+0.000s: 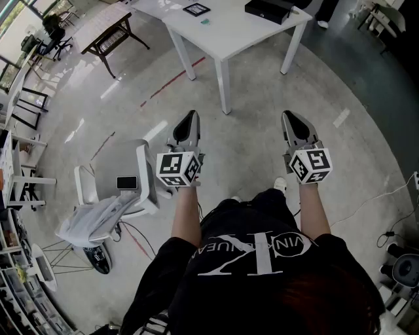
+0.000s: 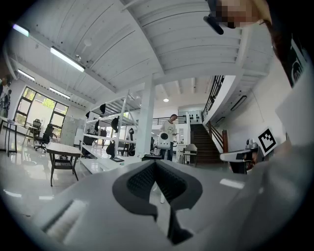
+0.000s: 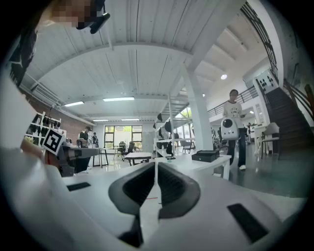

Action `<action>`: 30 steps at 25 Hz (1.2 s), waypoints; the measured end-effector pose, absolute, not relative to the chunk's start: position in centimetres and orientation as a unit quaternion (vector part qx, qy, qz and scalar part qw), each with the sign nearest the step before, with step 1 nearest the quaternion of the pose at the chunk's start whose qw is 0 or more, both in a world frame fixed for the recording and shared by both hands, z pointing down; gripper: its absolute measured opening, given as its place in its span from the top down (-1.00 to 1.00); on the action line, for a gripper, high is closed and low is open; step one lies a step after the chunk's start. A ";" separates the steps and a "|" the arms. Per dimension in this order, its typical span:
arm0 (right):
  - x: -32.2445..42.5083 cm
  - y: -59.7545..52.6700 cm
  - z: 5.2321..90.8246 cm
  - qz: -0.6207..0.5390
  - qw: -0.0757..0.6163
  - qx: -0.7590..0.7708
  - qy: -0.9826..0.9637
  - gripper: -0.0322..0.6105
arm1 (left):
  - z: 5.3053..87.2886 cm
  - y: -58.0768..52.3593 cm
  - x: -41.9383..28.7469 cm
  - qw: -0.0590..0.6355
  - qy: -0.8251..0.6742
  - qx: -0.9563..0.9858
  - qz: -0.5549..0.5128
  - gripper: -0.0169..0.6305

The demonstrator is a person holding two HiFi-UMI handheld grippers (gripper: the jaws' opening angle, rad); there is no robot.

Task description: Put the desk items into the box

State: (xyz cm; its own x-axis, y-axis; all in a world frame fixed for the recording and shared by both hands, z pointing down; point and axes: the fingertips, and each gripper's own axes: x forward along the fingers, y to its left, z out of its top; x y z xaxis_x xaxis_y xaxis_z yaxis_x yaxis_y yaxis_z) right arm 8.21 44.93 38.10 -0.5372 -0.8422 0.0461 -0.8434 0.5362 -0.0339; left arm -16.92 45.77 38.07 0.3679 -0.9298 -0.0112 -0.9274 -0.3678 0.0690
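Observation:
I stand a few steps back from a white table (image 1: 222,29). On its far right corner lies a black box (image 1: 270,9), seen also as the black box (image 3: 212,156) in the right gripper view. A black-framed card (image 1: 196,9) and a small teal item (image 1: 205,21) lie on the tabletop. My left gripper (image 1: 188,116) and right gripper (image 1: 290,116) are held out level in front of me, both shut with nothing between the jaws. The left gripper (image 2: 155,164) and right gripper (image 3: 156,164) show their pads pressed together.
A dark wooden table (image 1: 110,36) stands at the upper left. A white chair (image 1: 141,186) draped with grey cloth (image 1: 98,219) sits at my left, cables on the floor around it. A person with a white robot (image 3: 229,128) stands beyond the white table. Shelving lines the left edge.

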 end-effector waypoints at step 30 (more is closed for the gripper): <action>9.9 27.7 39.6 0.026 0.039 0.489 -0.871 0.81 | 39.2 29.2 -16.3 0.054 -0.561 0.826 -0.016 0.91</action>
